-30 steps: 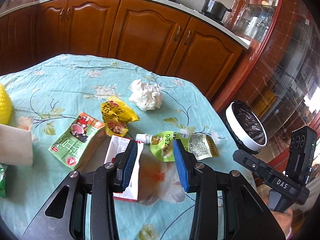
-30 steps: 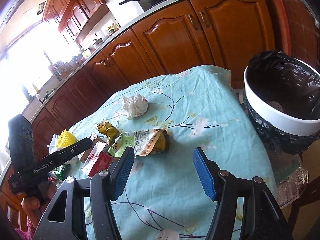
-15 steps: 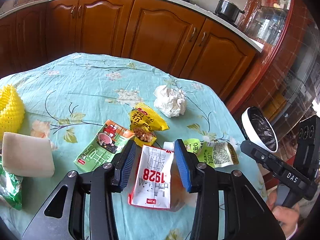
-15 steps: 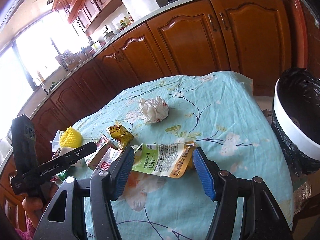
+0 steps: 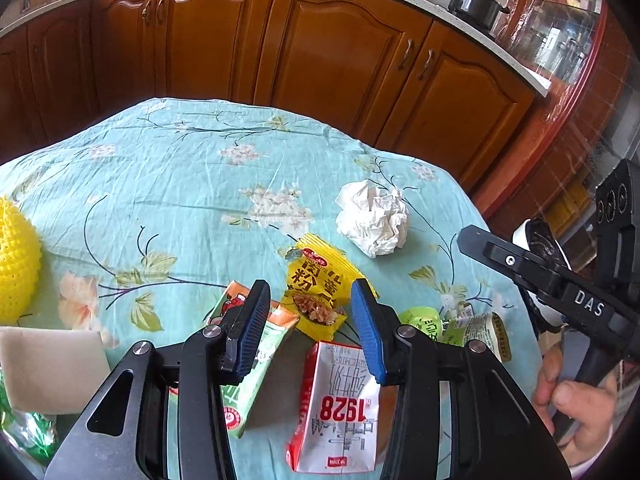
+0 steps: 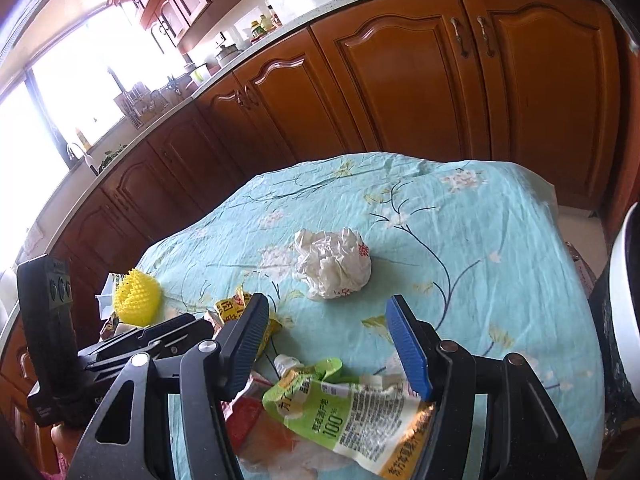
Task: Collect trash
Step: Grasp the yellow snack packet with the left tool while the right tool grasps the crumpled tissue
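Both grippers stood apart, empty: the left gripper [image 5: 310, 322] above the white 1928 milk carton [image 5: 340, 408], the right gripper [image 6: 326, 344] near it over the green drink pouch [image 6: 344, 416].

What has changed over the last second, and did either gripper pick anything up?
Both grippers travelled across the table. The left gripper, jaws opening slightly, went from the green pouch toward the yellow sachet; the right gripper closed in over the pouch. Neither grips anything. The trash and crumpled tissue lie unmoved.
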Demonstrator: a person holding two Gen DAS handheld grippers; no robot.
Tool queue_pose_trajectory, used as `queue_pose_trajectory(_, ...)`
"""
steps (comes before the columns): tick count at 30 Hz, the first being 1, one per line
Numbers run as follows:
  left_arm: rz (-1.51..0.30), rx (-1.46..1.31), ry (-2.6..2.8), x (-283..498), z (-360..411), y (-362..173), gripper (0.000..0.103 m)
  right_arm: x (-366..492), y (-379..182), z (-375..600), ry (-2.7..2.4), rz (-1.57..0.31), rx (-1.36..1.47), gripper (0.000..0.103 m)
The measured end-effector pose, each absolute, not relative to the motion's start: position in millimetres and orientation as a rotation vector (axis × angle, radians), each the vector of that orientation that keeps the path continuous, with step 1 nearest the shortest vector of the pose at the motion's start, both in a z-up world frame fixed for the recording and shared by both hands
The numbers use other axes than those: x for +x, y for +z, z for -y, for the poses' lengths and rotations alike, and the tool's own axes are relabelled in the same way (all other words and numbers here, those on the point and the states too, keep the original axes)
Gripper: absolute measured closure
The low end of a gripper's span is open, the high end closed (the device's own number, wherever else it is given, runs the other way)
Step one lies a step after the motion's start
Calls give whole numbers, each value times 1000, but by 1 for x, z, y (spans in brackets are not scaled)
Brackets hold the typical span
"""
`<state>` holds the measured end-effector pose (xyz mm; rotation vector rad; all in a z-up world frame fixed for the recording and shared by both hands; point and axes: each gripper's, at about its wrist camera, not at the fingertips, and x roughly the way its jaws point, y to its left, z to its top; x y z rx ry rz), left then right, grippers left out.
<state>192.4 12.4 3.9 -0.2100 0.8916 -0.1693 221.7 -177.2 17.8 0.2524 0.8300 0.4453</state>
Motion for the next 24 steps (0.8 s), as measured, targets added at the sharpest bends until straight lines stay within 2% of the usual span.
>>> queue_pose_trajectory(9, -956, -177, -203, 217, -4, -12, 64, 278, -9, 145, 424, -951, 209, 47)
queue_pose_trajectory(12, -959, -181, -230, 218, -2, -16, 75, 289, -20, 140, 416, -987, 200, 58)
queue_pose_trajectory(13, -951, -172, -232, 217, -1, -16, 78, 291, -23, 139, 414, -994, 197, 69)
queue_pose_trajectory(14, -945, -162, -233, 216, 0, -15, 83, 293, -25, 139, 411, -997, 191, 75)
queue_pose_trajectory(16, -936, -155, -246, 215, 2, -13, 96, 291, -24, 139, 420, -987, 192, 81)
queue_pose_trajectory(19, -926, -154, -261, 214, 6, -9, 100, 286, -19, 141, 423, -958, 186, 99)
queue_pose_trajectory(24, -890, -152, -262, 208, 7, 0, 101, 275, -7, 148, 413, -915, 184, 100)
